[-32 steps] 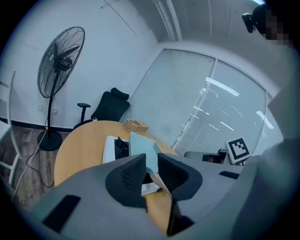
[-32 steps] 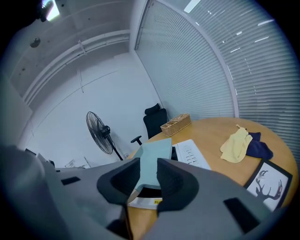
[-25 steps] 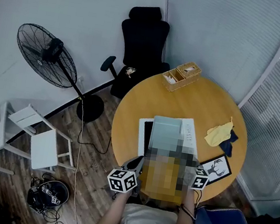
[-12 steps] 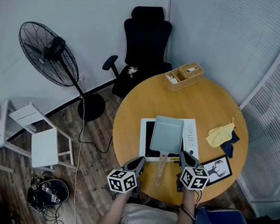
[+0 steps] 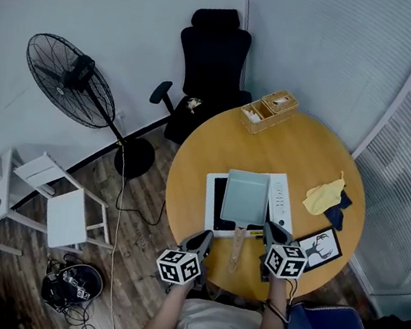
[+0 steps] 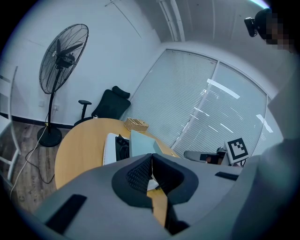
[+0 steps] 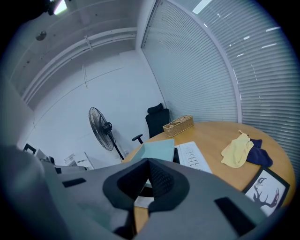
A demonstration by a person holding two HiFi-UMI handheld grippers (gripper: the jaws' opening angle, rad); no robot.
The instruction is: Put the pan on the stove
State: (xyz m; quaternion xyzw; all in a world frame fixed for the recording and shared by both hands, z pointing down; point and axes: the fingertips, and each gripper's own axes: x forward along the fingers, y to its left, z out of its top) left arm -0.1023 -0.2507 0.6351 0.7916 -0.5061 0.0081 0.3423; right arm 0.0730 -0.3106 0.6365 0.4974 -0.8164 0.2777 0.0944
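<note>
A pale green rectangular pan [image 5: 246, 196] sits on the white stove [image 5: 215, 202] in the middle of the round wooden table [image 5: 302, 149]. Its wooden handle [image 5: 236, 245] points toward me. My left gripper [image 5: 203, 239] hovers at the table's near edge, left of the handle, shut with nothing between its jaws. My right gripper [image 5: 271, 232] is right of the handle, beside the stove's near corner, also shut and empty. In the left gripper view the closed left gripper [image 6: 151, 159] faces the pan [image 6: 140, 143]. The right gripper view shows the closed right gripper [image 7: 147, 166] below the pan [image 7: 157, 150].
A wicker basket [image 5: 267, 111] stands at the table's far edge. A yellow cloth [image 5: 322, 195] on a dark blue cloth [image 5: 335, 213] and a deer picture [image 5: 318, 249] lie to the right. A black office chair [image 5: 211, 59], a fan [image 5: 69, 70] and a white stool [image 5: 58, 205] stand beyond.
</note>
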